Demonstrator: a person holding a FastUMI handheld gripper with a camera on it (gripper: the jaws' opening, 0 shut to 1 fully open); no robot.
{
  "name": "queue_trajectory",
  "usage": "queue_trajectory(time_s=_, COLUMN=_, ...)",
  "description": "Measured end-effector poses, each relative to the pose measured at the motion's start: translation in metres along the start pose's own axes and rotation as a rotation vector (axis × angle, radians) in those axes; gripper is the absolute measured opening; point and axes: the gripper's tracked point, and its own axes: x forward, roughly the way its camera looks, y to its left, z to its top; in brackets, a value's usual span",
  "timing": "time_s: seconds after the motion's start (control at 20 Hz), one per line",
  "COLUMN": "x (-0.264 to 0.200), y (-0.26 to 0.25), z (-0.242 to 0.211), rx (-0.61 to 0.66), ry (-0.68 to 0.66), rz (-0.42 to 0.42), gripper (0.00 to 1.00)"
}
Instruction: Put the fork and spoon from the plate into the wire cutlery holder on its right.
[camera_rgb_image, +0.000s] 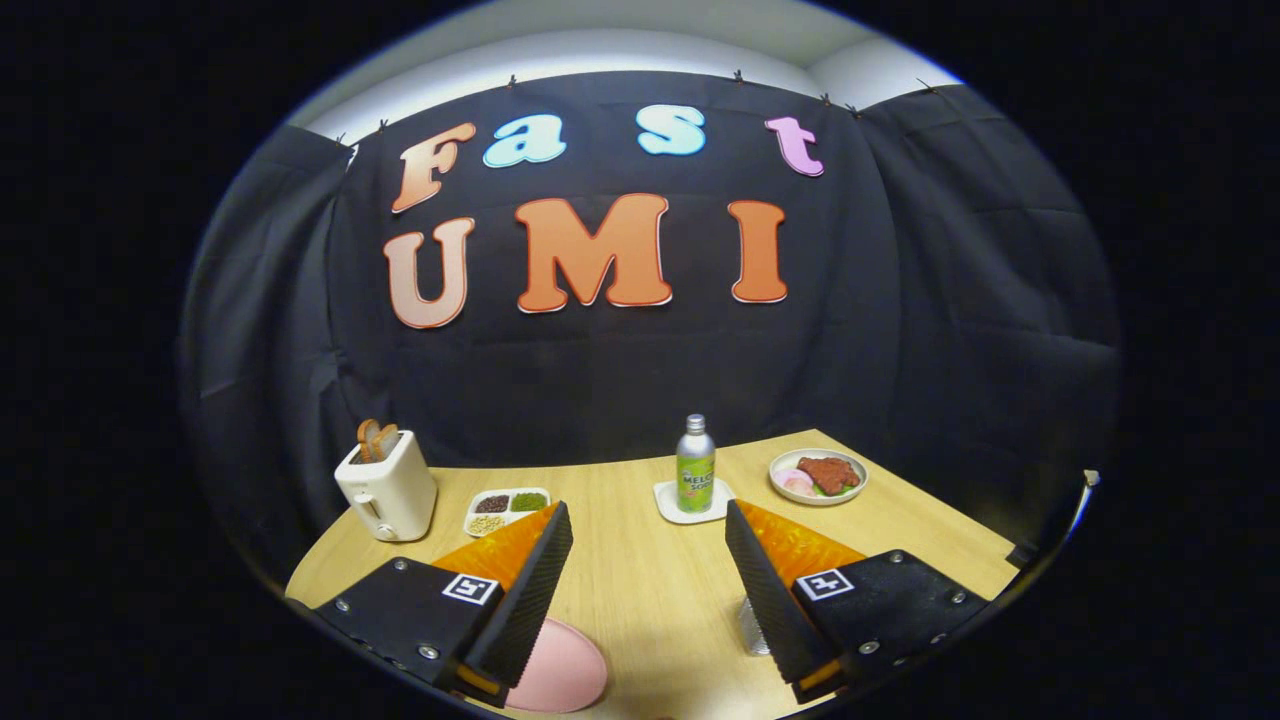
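My claw (648, 590) hangs released above the tabletop (640, 580), fingers wide apart and holding nothing. A pink plate (560, 675) peeks beside the left finger, something silvery, perhaps the wire holder (752, 628), beside the right. Far ahead stands a soda bottle (695, 465).

Gripper (648, 560): fingers spread wide apart, nothing between them but bare tabletop.
Straight ahead: an open lane of wooden table (640, 590) runs forward from the gap between the fingers.
End of that lane: a green bottle (695, 465) stands upright on a white coaster (692, 503), slightly right of centre.
Far right: a plate of food (818, 475) near the table's back edge, well apart from the bottle.
Far left: a white toaster (386, 487) with bread in it, and just beside it a compartment dish (506, 508).
Near left: a pink plate (558, 668) lies flat under the left finger.
Near right: a metallic object (752, 628), partly hidden by the right finger; cannot tell what it is.
Back: the black cloth wall closes off the table.
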Motion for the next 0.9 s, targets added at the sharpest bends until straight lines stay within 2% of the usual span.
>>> queue_trajectory(time_s=0.35, x=-0.011, y=0.084, z=-0.059, rx=-0.032, ry=0.084, rz=0.082, gripper=0.95)
queue_trajectory(time_s=0.7, x=-0.022, y=0.129, z=-0.170, rx=-0.029, ry=0.356, rz=0.125, gripper=0.96)
queue_trajectory(time_s=0.9, x=-0.029, y=0.143, z=-0.217, rx=-0.057, ry=0.482, rz=0.143, gripper=0.95)
